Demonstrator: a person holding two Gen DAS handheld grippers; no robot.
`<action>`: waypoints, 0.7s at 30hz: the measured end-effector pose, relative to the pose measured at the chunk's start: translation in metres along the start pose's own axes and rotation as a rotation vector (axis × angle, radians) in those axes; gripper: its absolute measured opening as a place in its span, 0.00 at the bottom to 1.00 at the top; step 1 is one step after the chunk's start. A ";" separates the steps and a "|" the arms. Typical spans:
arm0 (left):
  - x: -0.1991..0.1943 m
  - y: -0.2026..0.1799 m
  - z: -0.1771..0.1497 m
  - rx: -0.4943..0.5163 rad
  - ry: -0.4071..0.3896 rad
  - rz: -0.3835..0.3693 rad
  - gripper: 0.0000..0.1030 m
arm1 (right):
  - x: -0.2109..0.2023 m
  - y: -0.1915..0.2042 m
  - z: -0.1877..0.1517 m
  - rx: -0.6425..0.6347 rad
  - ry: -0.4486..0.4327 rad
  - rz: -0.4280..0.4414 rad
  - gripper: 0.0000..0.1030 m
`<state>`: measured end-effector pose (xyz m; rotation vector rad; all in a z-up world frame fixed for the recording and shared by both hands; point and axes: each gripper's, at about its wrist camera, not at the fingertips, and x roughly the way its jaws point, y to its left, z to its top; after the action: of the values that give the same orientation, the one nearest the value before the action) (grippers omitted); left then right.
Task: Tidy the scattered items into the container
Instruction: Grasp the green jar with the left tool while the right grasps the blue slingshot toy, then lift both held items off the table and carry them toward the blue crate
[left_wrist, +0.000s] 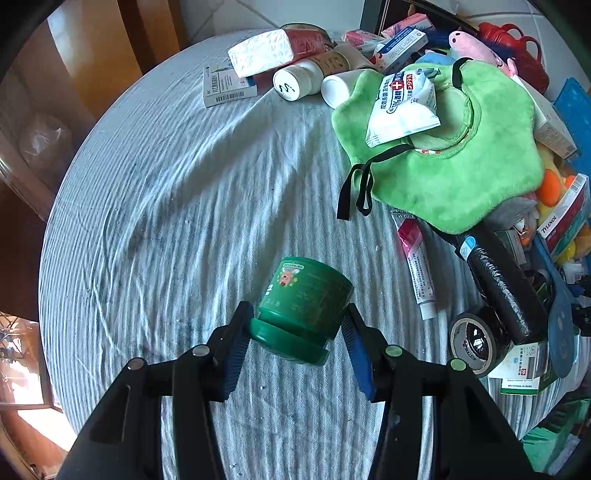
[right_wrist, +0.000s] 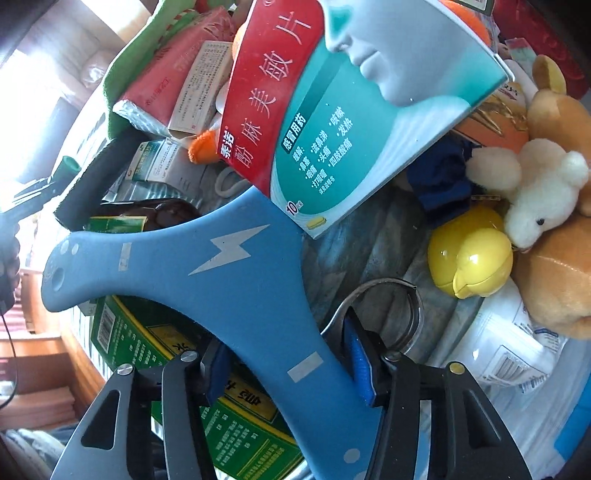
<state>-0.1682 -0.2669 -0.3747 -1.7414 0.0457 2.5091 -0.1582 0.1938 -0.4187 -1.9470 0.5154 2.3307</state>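
Observation:
My left gripper (left_wrist: 295, 343) is shut on a green jar (left_wrist: 304, 302), gripping it near its lid and holding it tilted over the striped cloth (left_wrist: 166, 221). My right gripper (right_wrist: 284, 362) is shut on a blue boomerang with a white lightning bolt (right_wrist: 207, 258), which lies over the pile of items; its far end also shows in the left wrist view (left_wrist: 561, 332). A red and teal medicine box (right_wrist: 332, 110) rests on the boomerang's upper arm. No container is clearly in view.
A green plush bib (left_wrist: 454, 158) with a wipes packet (left_wrist: 402, 110), white bottles (left_wrist: 295, 81), an ointment tube (left_wrist: 417, 266), a tape roll (left_wrist: 476, 339), boxes and plush toys (right_wrist: 535, 192) crowd the right side. A yellow egg case (right_wrist: 469, 254) and a green box (right_wrist: 229, 417) lie below the boomerang.

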 end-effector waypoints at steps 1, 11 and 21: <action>-0.001 0.000 0.000 0.001 -0.001 -0.001 0.47 | -0.003 0.001 0.000 -0.008 -0.005 0.003 0.45; -0.006 -0.012 -0.006 0.002 -0.015 -0.011 0.47 | -0.032 0.014 0.009 -0.047 -0.058 0.041 0.34; -0.008 -0.011 0.014 -0.015 -0.037 -0.020 0.47 | -0.065 0.036 0.018 -0.082 -0.124 0.073 0.25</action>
<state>-0.1780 -0.2555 -0.3621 -1.6915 0.0064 2.5333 -0.1716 0.1754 -0.3459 -1.8305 0.4975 2.5361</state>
